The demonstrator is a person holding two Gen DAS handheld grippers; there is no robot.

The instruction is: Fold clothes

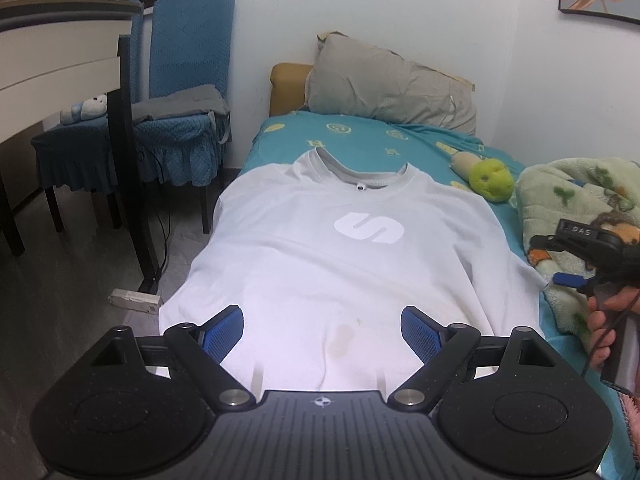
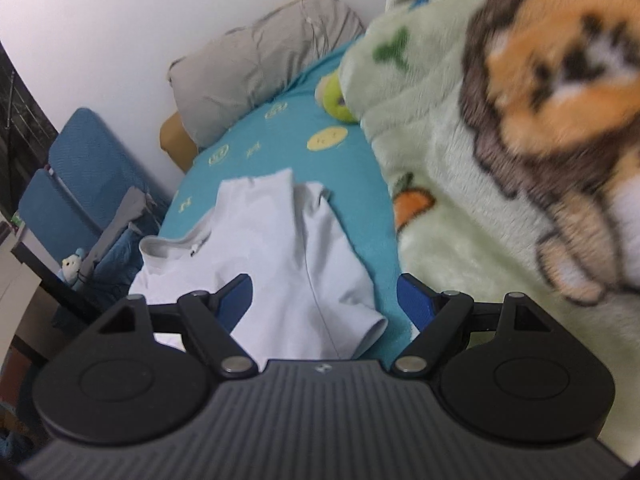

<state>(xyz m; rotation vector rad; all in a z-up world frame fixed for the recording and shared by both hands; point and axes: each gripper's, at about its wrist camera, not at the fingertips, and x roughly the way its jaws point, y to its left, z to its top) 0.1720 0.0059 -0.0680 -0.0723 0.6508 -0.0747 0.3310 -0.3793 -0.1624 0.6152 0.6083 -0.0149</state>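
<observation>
Left gripper (image 1: 322, 334), black with blue ribbed pads, is spread wide and holds nothing; it hangs over the lower hem of the white short-sleeved T-shirt (image 1: 340, 264). That shirt lies flat, front up, on the teal patterned bedsheet (image 1: 368, 132), collar toward 12 o'clock and a pale logo on its chest. Right gripper (image 2: 324, 300), of the same build, is likewise spread and empty, poised above the shirt's sleeve; in the left wrist view it sits at 3 o'clock in a hand. A grey pillow (image 1: 392, 88) rests at 12 o'clock, a green fleece blanket (image 2: 460, 160) at 2 o'clock, and a blue fabric-covered chair (image 1: 180, 80) at 10 o'clock.
</observation>
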